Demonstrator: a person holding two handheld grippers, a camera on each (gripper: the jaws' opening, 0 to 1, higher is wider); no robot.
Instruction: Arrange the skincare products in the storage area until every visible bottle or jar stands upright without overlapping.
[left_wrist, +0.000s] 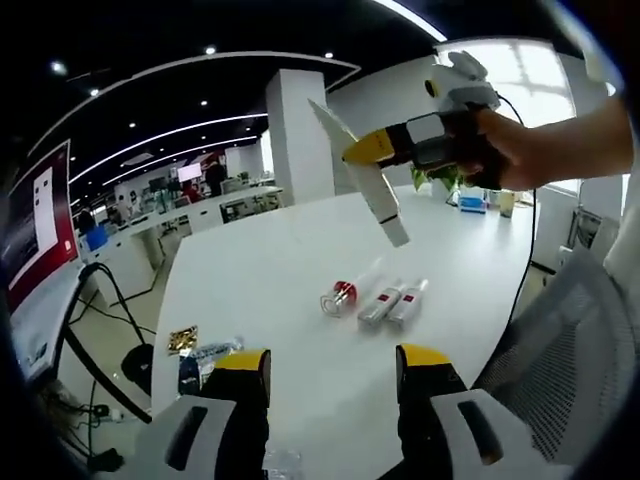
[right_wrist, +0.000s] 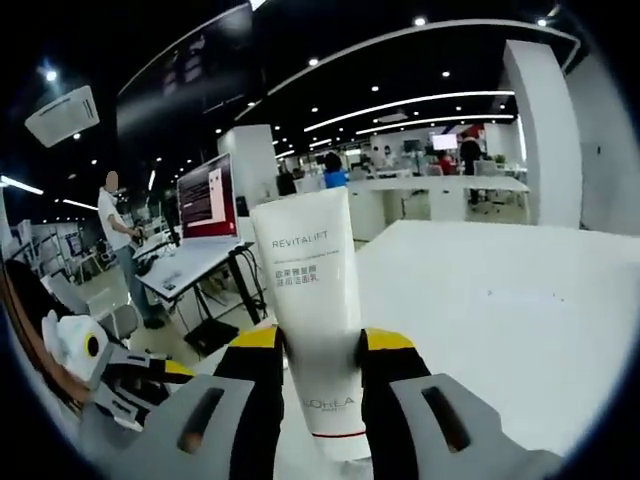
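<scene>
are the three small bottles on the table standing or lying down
Lying down. In the left gripper view the three small bottles rest on their sides, side by side, on the white table.

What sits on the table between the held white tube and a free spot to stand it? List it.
Nothing visible blocks it. The right gripper holds the white tube in the air above the white table. The three small bottles lie in a row, with bare tabletop around them for setting it down.

White REVITALIFT tube (right_wrist: 312, 320): held aloft, cap end down | clear red-filled jar (left_wrist: 341, 296): on its side, mid-desk | two red-labelled bottles (left_wrist: 393, 303): lying touching, just beside jar
</scene>
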